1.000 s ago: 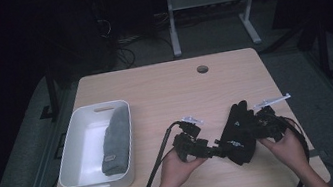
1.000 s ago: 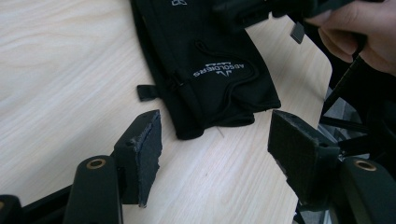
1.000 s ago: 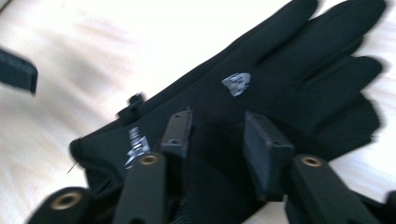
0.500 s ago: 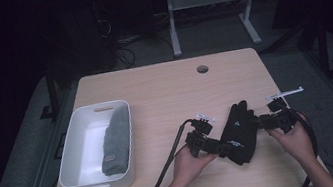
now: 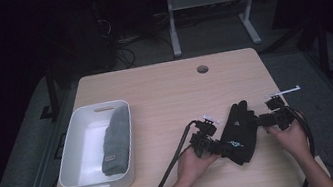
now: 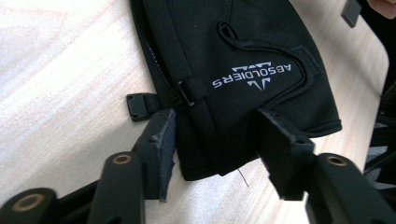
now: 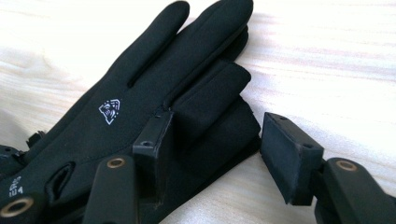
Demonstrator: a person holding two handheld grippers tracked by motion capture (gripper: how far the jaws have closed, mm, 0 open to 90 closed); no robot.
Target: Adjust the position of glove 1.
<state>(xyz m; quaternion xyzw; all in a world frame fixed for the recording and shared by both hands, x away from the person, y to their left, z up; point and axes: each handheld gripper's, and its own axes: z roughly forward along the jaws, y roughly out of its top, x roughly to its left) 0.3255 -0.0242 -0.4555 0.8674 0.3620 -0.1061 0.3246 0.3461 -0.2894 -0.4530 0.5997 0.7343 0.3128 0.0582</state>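
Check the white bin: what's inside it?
The white bin holds one grey folded cloth with a small tag, lying along its right side. The rest of the floor looks bare; what's under the cloth is covered.

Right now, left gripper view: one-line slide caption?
Left gripper straddles the cuff of a black glove lying on the wooden table, its jaws closing in, pads not yet pressing.

High view looks forward-down over table [image 5: 154,90]; both gripper views sit close, low, sharing the glove [image 6: 243,70] from opposite ends.
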